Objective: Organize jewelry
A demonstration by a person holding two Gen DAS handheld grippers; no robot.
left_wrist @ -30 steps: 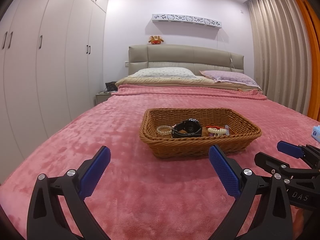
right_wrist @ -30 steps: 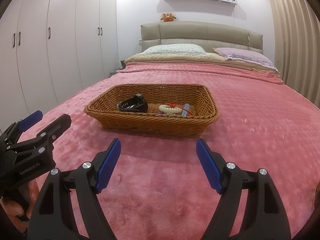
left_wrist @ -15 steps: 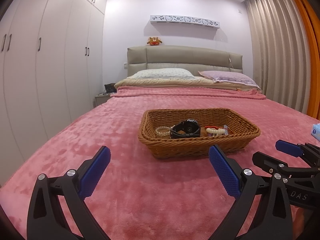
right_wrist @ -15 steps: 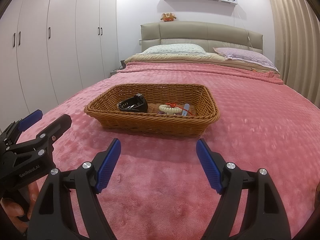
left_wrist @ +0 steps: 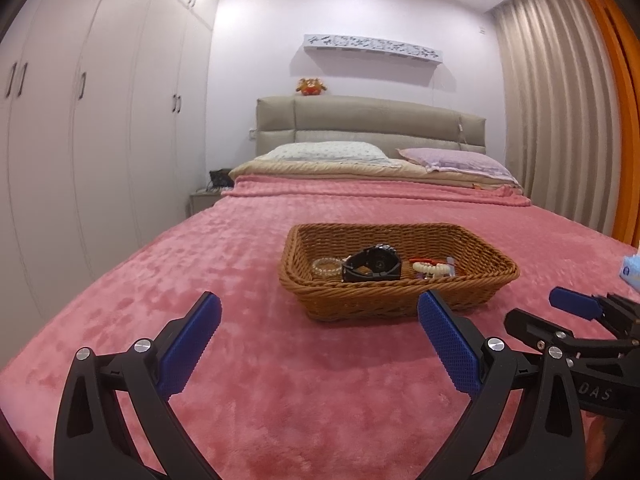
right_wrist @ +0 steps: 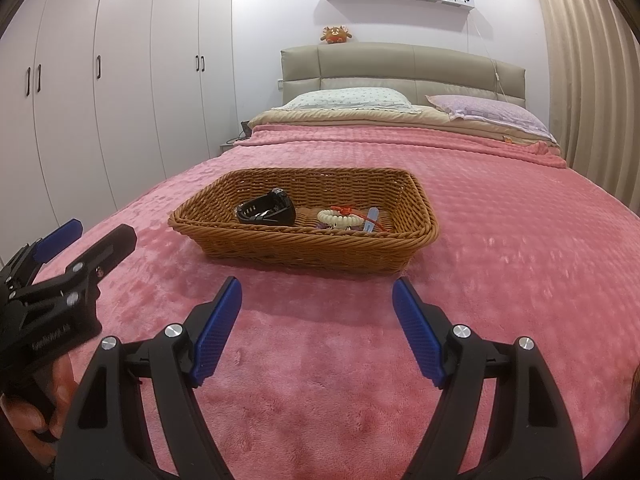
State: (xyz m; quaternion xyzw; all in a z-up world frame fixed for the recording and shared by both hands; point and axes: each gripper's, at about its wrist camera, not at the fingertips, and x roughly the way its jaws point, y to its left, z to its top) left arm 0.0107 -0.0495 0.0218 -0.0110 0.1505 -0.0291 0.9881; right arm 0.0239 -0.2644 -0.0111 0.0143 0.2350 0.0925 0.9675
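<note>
Two tools, both released, nothing between the blue pads of either.

Left wrist view: left tool (left_wrist: 318,322) hangs low over the pink blanket (left_wrist: 248,264) near the foot edge of the bed, pads spread wide. Wicker basket (left_wrist: 400,300) sits ahead and slightly right, mid-bed, well apart from both side edges. Inside it: black watch (left_wrist: 372,267) in the middle, clear bead bracelet (left_wrist: 326,267) at its left, white bead bracelet (left_wrist: 434,269) with a red cord at its right. Bare blanket lies between the pads and the basket's near rim, and a wide bare strip runs left of the basket to the bed's left edge by the wardrobe (left_wrist: 100,120). Right tool (left_wrist: 560,318) pokes in from the right edge of the frame, just beside the left tool's right finger, apart from the basket. Curtain (left_wrist: 552,100) lines the right side.

Right wrist view: right tool (right_wrist: 318,306) open over bare blanket, basket (right_wrist: 304,248) ahead, slightly left. Watch (right_wrist: 266,213) left of centre in the basket, white bracelet (right_wrist: 340,218) right of it, a small pale blue stick beside that. Big open blanket area right of the basket out to the bed's right edge. Left tool (right_wrist: 96,236) enters at frame left, a hand (right_wrist: 44,412) gripping its handle. Pillows (right_wrist: 352,98) at the headboard end, far from everything.
</note>
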